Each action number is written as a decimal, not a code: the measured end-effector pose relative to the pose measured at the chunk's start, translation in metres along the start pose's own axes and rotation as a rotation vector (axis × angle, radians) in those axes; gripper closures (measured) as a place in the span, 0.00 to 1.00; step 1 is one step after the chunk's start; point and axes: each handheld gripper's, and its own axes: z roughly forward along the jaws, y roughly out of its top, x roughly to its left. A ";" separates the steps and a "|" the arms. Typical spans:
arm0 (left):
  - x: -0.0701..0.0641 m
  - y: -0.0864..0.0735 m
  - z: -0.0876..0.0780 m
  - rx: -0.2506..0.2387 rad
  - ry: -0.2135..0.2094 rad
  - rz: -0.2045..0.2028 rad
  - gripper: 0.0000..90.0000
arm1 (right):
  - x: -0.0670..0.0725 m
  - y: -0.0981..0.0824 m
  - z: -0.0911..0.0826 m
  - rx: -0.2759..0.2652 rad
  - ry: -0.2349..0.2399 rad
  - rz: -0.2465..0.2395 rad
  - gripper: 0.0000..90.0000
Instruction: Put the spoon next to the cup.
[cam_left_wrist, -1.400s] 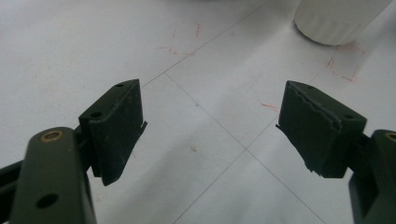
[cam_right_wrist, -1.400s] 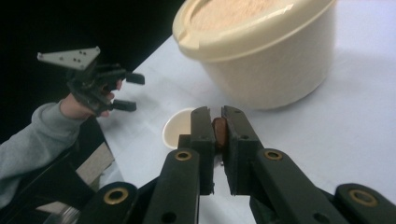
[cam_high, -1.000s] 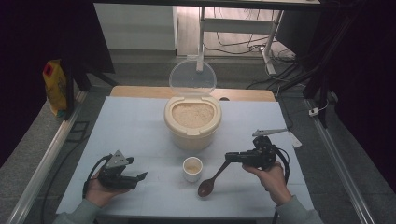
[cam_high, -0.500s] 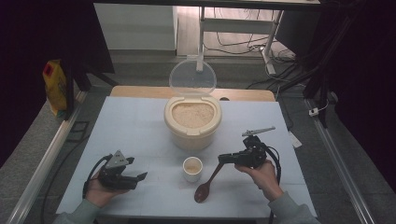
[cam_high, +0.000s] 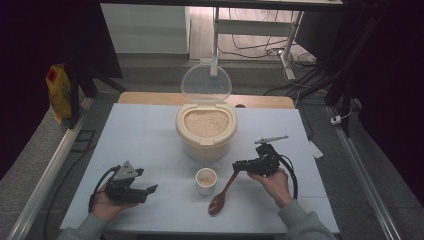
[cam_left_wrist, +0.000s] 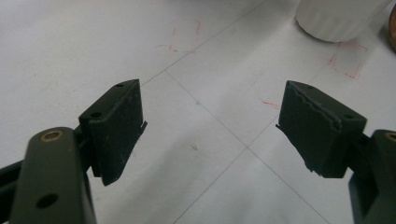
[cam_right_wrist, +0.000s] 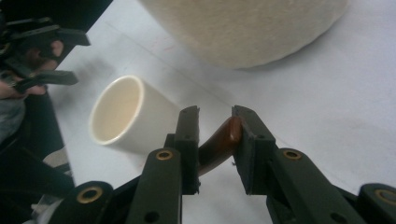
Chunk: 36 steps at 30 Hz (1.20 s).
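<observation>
1. Jaws, left gripper: spread wide with nothing between them, bare worktop beneath. Held in the left hand, well to the left of the white cup and pointing toward it.
2. White cup: small, upright, standing on the worktop just in front of the rice cooker. Serves as the landmark for this list.
3. Wooden spoon: brown, lying just to the right of the cup. Its bowl rests on the worktop nearer the person than the cup; its handle slants up and away to the right.
4. Jaws, right gripper: have just been opening, now a little apart, with the spoon's handle end between them. It lies against the right-hand pad in the right gripper view, with a gap showing at the other. Held in the right hand, to the right of the cup.
5. Rice cooker: cream, behind the cup, clear lid raised upright, pot filled with rice.
6. Yellow container: off the worktop, far left and behind the cup.
</observation>
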 end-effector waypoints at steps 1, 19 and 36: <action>0.000 0.000 0.000 0.000 0.000 0.000 0.24 | -0.002 0.000 0.002 0.001 -0.005 -0.006 0.78; 0.000 0.000 0.000 -0.002 0.001 -0.001 0.24 | -0.009 -0.011 0.026 0.033 -0.195 -0.125 0.63; 0.000 -0.001 -0.003 -0.009 0.002 -0.004 0.24 | -0.005 -0.018 0.005 -0.100 -0.289 -0.199 0.53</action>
